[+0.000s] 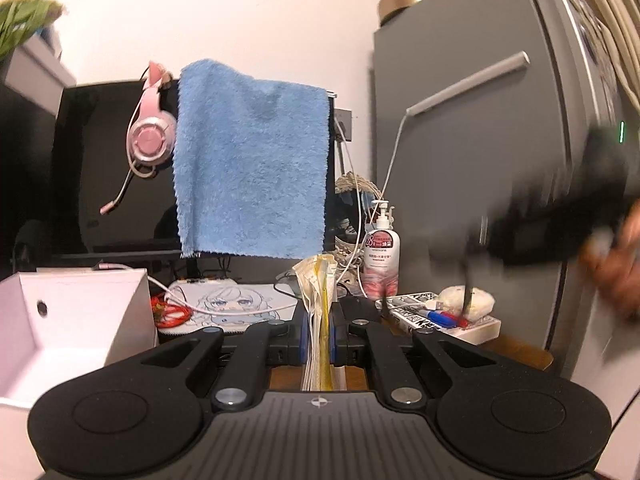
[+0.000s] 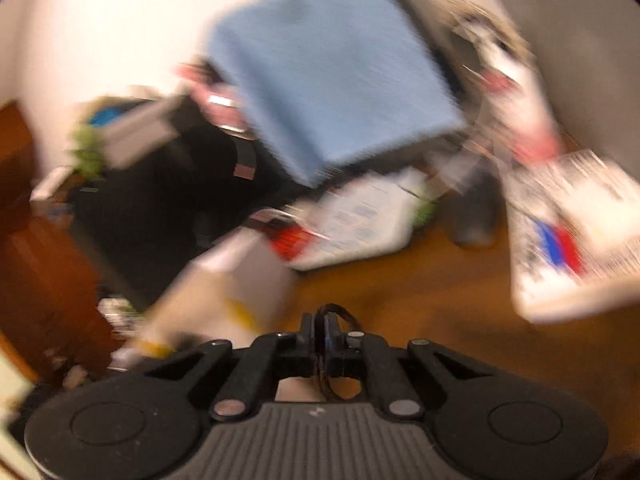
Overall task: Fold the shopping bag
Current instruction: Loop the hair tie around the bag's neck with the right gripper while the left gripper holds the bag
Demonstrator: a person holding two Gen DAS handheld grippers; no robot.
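Note:
The folded shopping bag, a flat stack of white and yellow plastic layers, stands on edge between my left gripper's fingers, which are shut on it. In the right wrist view the bag is a blurred pale shape with a yellow patch at lower left. My right gripper is shut on a thin black loop. In the left wrist view the right gripper is a dark blur at the right, held by a hand, with a thin black strand hanging under it.
A blue towel hangs over a black monitor with pink headphones. A white box sits left, a pump bottle and a printed box right, a grey fridge beyond. The right wrist view shows the brown tabletop.

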